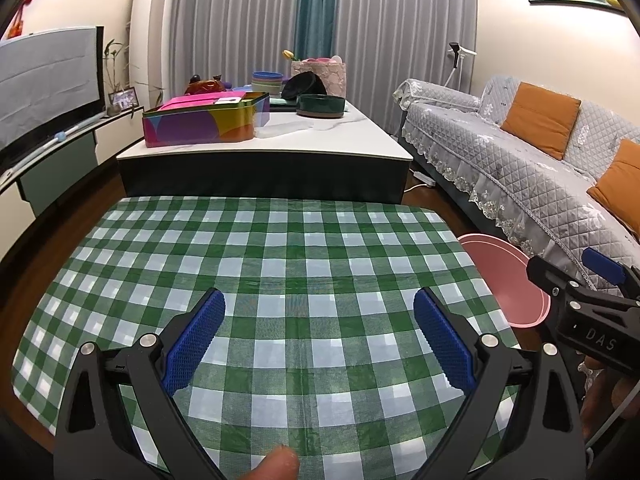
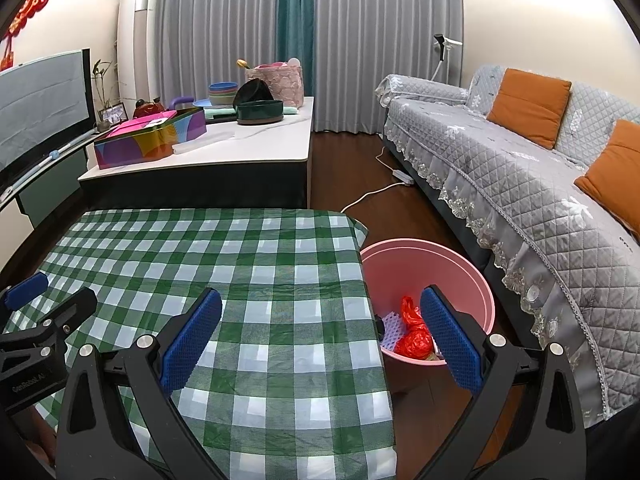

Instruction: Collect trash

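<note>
Our left claw (image 1: 319,340) hangs spread wide over the middle of the bench (image 1: 280,248), nothing between its blue pads (image 1: 196,344). Our right claw (image 2: 320,340) is spread just as wide and holds nothing; one finger sits over the bench's right edge, the other over the pink bin (image 2: 464,276) that stands on the floor just beside that edge, between the bench and the sofa (image 2: 520,184).

In the bin we see the trash: a crumpled red plastic bag (image 2: 414,336), a pale lilac gridded piece (image 2: 390,330) beside it, and something small under the bag that we cannot make out.

The green checked cloth shows no litter in either view. So we judge the collecting done or close to it: what we can see of the trash already lies in the bin, and both claws are free. The farther low table (image 2: 224,152) bears a bright tin (image 2: 148,144), bowls and a basket, which look like household things, not trash.
</note>
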Demonstrator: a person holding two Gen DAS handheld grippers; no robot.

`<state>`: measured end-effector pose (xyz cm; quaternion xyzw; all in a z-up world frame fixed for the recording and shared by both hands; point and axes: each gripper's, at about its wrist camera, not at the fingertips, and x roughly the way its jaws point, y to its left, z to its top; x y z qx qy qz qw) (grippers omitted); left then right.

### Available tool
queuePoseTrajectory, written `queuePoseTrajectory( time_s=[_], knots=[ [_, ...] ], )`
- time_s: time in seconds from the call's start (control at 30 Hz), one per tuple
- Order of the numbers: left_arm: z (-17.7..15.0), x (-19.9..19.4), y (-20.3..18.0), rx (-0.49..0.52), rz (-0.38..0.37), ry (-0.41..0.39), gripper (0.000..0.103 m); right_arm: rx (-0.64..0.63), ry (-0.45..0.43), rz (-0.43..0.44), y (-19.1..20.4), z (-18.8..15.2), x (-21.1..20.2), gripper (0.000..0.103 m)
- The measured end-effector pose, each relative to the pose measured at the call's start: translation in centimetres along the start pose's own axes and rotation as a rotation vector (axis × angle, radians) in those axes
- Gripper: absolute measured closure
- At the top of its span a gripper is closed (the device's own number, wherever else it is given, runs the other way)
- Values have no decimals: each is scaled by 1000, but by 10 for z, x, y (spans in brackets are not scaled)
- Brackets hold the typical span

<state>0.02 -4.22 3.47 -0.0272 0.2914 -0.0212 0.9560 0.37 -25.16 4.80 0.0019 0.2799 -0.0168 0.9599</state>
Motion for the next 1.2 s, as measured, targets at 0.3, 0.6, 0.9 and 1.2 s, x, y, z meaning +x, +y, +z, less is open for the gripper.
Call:
queuePoseTrajectory(
  time_s=[0.3,0.6,0.9,1.2],
  knots=[
    [0,-3,-5,15,-2,-5,11,9,-6,3,-2,0,-2,5],
    [-1,-2,-7,33,3,-13,10,8,-13,-1,0,1,-3,5],
    [-3,-1,-8,36,-3,-22,10,10,-8,-1,0,2,-1,5],
    [-2,0,-9,37,8,-18,10,11,-5,-2,0,1,2,5]
  ],
)
